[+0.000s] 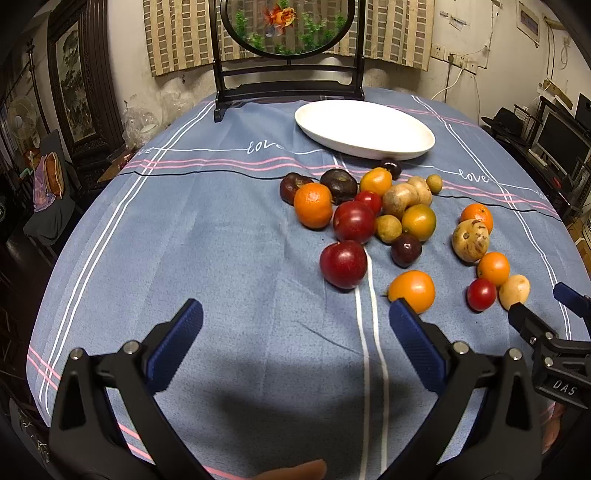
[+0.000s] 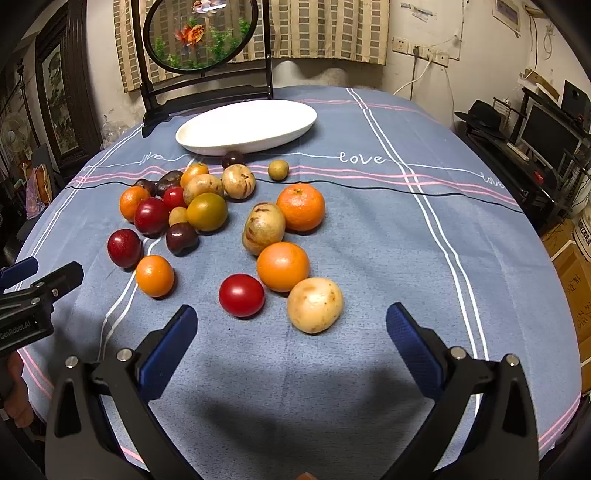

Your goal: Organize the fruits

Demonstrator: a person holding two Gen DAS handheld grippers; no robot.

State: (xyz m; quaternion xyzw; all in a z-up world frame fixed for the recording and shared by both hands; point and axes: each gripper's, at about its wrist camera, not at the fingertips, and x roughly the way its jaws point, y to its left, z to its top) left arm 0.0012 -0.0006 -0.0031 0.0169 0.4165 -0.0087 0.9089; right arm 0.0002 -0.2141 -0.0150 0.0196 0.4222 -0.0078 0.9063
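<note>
Both grippers, left gripper (image 1: 295,325) and right gripper (image 2: 291,328), gape wide, empty; one white plate (image 2: 207,142), five oranges (image 2: 283,266).

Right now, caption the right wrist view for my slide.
Open right tool above loose fruit on blue cloth; white dish empty.

occl: dark fruit (image 2: 232,158) half behind plate (image 2: 207,147) near rim | round screen (image 1: 286,26) top cut by frame | pile's rear fruits overlap, types unclear
</note>
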